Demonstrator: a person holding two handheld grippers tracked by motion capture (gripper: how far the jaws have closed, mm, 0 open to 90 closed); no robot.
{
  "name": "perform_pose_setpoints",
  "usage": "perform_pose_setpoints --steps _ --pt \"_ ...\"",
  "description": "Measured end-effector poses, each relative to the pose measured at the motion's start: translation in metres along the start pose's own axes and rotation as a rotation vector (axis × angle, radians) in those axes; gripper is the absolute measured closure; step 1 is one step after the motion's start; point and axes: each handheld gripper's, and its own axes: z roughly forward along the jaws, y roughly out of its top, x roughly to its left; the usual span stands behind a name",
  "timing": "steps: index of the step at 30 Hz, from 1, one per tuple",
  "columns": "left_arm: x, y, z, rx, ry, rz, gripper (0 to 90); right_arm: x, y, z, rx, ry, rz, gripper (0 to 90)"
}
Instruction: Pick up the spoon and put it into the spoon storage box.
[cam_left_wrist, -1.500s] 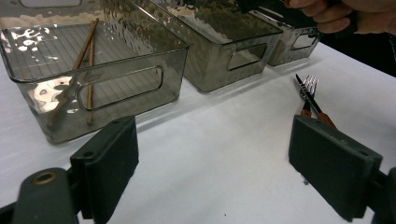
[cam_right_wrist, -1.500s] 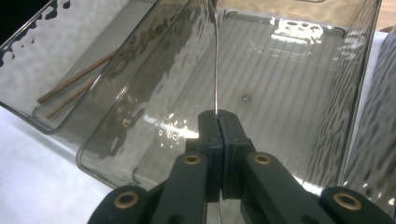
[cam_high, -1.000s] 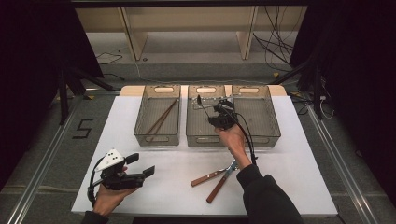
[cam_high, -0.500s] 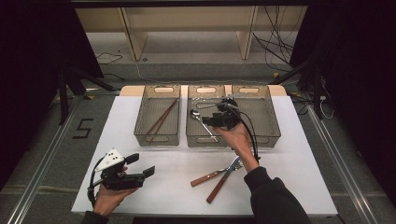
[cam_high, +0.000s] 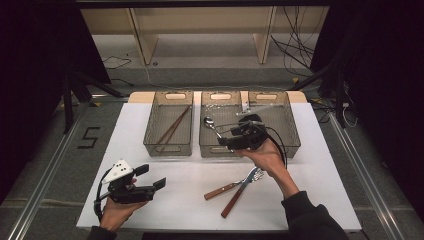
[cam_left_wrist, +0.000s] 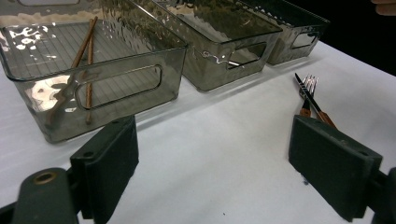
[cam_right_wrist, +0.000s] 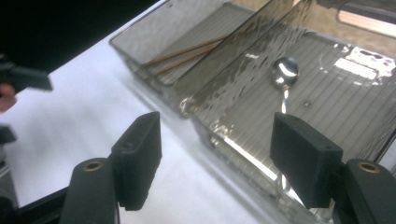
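At the near left of the white counter (cam_high: 310, 150), the left claw (cam_high: 161, 183) rests low in the person's hand, its jaws spread wide with nothing between them. To its right, near the counter's front, a fork (cam_high: 235, 184) and a knife (cam_high: 239, 195), both with wooden handles, lie crossed and touching each other; in the left gripper view they show just past the right-hand jaw. Farther back, the right claw (cam_high: 223, 141) is held above the near rim of the middle bin (cam_high: 220, 149); its jaws have just been opening and now stand well apart, with nothing between the pads. The spoon (cam_high: 212, 125) lies on the ribbed floor of that middle bin, bowl toward the far left, handle running toward the near wall; in the right gripper view it (cam_right_wrist: 285, 74) sits beyond the right-hand jaw, clear of both pads. The left bin (cam_high: 167, 148) holds a pair of brown chopsticks (cam_high: 173, 126) lying slantwise side by side. The right bin (cam_high: 295, 135) stands just beside the middle one, at the far right of the row.
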Motion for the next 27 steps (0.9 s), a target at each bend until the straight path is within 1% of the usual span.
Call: perform_pose_setpoints --steps 2,7,14,17,27 --pt "0.0 0.0 0.0 0.001 0.0 0.0 15.7 0.004 -0.004 -0.003 0.007 0.012 -0.014 33.6" --pt "0.0 0.0 0.0 0.0 0.0 0.0 15.7 0.011 -0.015 -0.004 0.041 0.016 -0.056 31.7" --pt "0.0 0.0 0.0 -0.001 0.0 -0.001 15.7 0.014 -0.027 -0.005 0.064 0.032 -0.066 30.2" --pt "0.0 0.0 0.0 -0.001 -0.001 -0.001 15.7 0.015 -0.031 -0.006 0.068 0.038 -0.077 29.6" --pt "0.0 0.0 0.0 0.002 0.0 0.0 15.7 0.021 -0.048 -0.006 0.097 0.048 -0.084 28.8"
